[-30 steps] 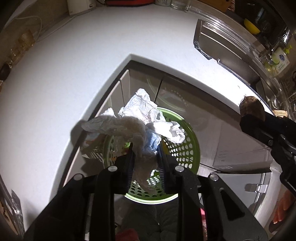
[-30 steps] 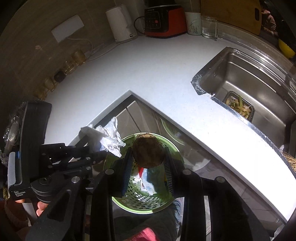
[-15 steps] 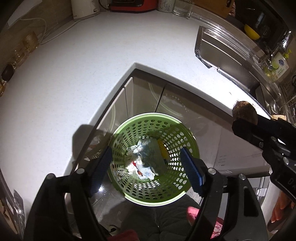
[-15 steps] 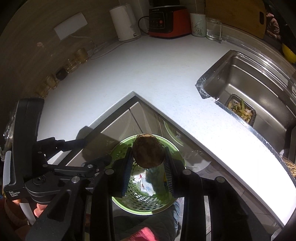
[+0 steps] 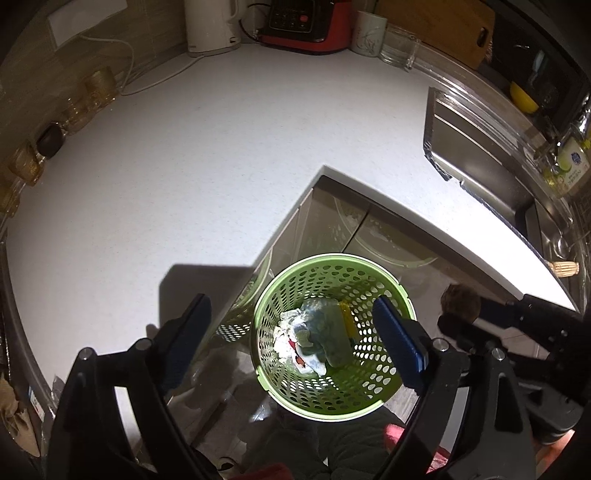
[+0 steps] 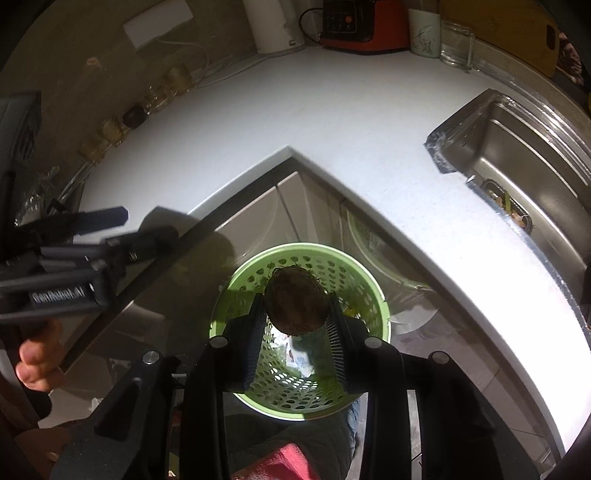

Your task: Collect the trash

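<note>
A green perforated bin (image 5: 402, 373) stands on the floor below the counter corner, with crumpled white paper (image 5: 314, 341) lying at its bottom. My left gripper (image 5: 295, 332) hangs over the bin, its jaws opening wide with nothing between them. My right gripper (image 6: 295, 315) is shut on a brown fibrous ball (image 6: 295, 302) directly above the same bin (image 6: 369, 288). In the left wrist view that ball (image 5: 460, 301) shows at the right, just beside the bin's rim. The left gripper (image 6: 122, 229) shows at the left edge of the right wrist view, over the counter edge.
The white L-shaped counter (image 5: 207, 155) wraps around the bin, with grey cabinet doors (image 6: 255, 225) below it. A steel sink (image 6: 524, 155) lies at the right. A kettle (image 5: 210, 26), a red appliance (image 5: 306, 22), cups and jars line the back wall.
My left gripper let go of the crumpled paper, which dropped into the bin, and its jaws spread wide as it rose. The right gripper with the ball came lower over the bin.
</note>
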The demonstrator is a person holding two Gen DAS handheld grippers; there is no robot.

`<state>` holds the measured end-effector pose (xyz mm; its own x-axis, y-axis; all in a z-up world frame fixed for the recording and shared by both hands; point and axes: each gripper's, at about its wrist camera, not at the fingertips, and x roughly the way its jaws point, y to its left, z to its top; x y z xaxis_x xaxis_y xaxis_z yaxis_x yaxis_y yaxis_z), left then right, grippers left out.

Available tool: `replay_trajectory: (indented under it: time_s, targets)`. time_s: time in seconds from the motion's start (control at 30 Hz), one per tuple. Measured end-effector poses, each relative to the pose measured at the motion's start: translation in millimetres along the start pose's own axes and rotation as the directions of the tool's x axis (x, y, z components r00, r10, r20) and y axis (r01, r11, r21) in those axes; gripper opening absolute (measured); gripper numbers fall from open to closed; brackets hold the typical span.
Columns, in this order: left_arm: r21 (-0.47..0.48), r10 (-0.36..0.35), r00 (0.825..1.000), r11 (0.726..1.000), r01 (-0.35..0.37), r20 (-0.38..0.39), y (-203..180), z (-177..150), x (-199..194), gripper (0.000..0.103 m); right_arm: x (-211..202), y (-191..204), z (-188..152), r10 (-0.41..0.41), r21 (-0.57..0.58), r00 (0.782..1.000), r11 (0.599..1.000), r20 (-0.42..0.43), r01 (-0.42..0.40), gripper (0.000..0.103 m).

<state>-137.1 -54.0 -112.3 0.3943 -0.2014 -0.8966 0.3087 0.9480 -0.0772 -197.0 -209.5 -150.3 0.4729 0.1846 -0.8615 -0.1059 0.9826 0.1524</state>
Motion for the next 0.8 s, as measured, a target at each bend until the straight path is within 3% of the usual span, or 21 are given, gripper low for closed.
replay_trajectory:
  time_s: [0.07,0.17,0.37,0.57,0.8]
  targets:
    - [-0.008,0.007,1.0,1.0,-0.007,0.002,3.0,0.1,-0.5,0.086,4.1,2.1,-1.7,0.004,-0.009,1.0,1.0,-0.009,-0.004,0.037]
    - [-0.019,0.017,1.0,1.0,-0.017,0.002,6.4,0.0,-0.4,0.086,7.9,3.9,-1.5,0.005,-0.009,1.0,1.0,-0.017,-0.005,0.064]
    - [-0.025,0.031,1.0,0.999,-0.031,0.002,8.1,0.1,-0.8,0.087,1.6,0.3,3.1,-0.025,0.011,1.0,1.0,0.009,0.025,0.084]
    - [-0.035,0.036,0.999,0.999,-0.036,0.008,9.3,4.6,-3.8,0.09,-13.1,-4.3,14.1,-0.072,0.022,0.996,0.997,0.051,0.071,0.097]
    - [-0.06,0.062,0.997,0.996,-0.059,0.05,10.5,19.6,-19.5,0.091,-42.4,-8.3,35.0,-0.112,0.03,0.986,0.994,0.123,0.109,0.101]
